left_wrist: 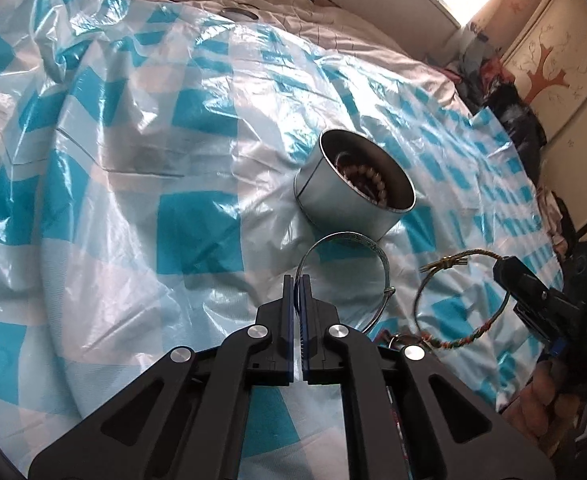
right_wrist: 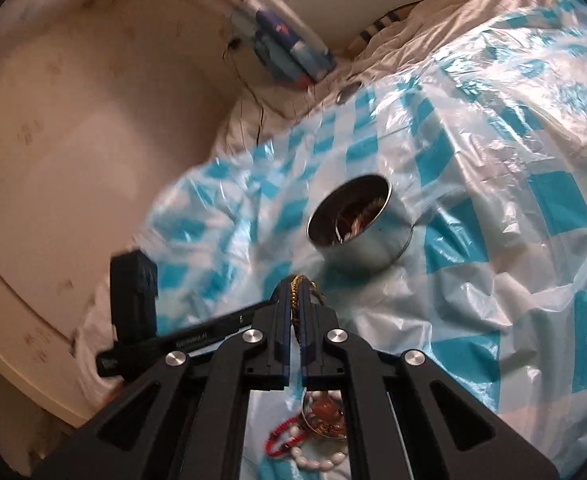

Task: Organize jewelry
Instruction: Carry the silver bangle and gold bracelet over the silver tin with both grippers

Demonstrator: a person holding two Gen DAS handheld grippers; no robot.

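Observation:
A round metal tin (left_wrist: pixel 353 184) stands on the blue-and-white checked plastic sheet (left_wrist: pixel 133 160) with beaded bracelets inside; it also shows in the right wrist view (right_wrist: pixel 357 224). My left gripper (left_wrist: pixel 296 284) is shut on a silver bangle (left_wrist: pixel 357 240), held just in front of the tin. My right gripper (left_wrist: pixel 503 268) is shut on a braided multicolour cord bracelet (left_wrist: pixel 465 340), held up to the right of the bangle. In the right wrist view the gripper (right_wrist: pixel 296 284) pinches the cord bracelet (right_wrist: pixel 295 296) short of the tin.
More jewelry lies under the right gripper: a red cord bracelet (right_wrist: pixel 283 438), white beads (right_wrist: pixel 317 460) and an amber piece (right_wrist: pixel 327 416). My left gripper's body (right_wrist: pixel 133 292) shows at left. A small round lid (left_wrist: pixel 239 13) lies far back. A wardrobe (left_wrist: pixel 553 64) stands right.

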